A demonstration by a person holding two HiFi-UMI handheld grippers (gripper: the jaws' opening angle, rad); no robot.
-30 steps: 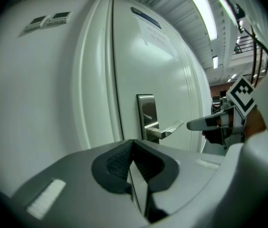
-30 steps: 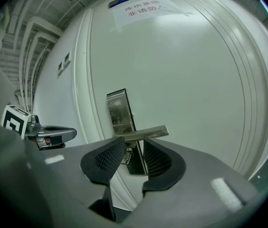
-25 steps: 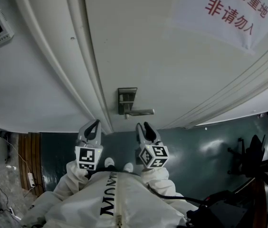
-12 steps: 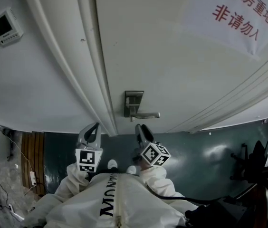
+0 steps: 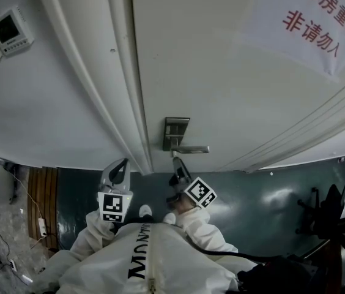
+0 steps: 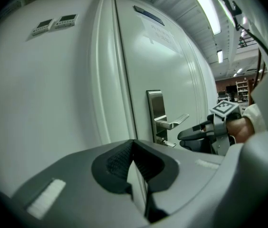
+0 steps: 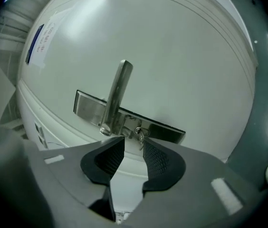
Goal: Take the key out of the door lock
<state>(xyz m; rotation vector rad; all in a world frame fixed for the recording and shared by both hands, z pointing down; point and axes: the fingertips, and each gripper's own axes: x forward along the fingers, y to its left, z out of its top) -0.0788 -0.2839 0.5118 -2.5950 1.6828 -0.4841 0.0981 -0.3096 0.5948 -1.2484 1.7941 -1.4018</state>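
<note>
Key (image 7: 141,136): small, metal, seated in the lock on the steel plate (image 5: 175,132), just below the pivot of the lever handle (image 5: 192,149). Its head stands out from the door face. Nothing grips it.

Nearest: a person in a white coverall (image 5: 142,262) stands on a dark green floor (image 5: 252,195) facing the door, with tongs in each hand.

Left tongs (image 6: 133,142): held low, off to the left and in front of the door frame (image 5: 99,72), well short of the plate. The jaw tips meet. The pads behind them bow apart, and only white door shows through the gap. Nothing is held.

Right tongs (image 7: 134,141): pushed forward and up to the plate and rolled onto their side, so the lever reads as upright in the right gripper view. The jaws stand a narrow gap apart with the ribbed pads roughly parallel, and there is no object between the pads. The key sits just past the tips, in line with the gap and close to one tip. I cannot tell whether it touches.

Beyond: white door (image 5: 221,72) with the plate at its left edge beside the frame. A paper notice with red characters (image 5: 310,23) is fixed high on the door. Two small control panels (image 5: 7,32) are on the wall left of the frame.
</note>
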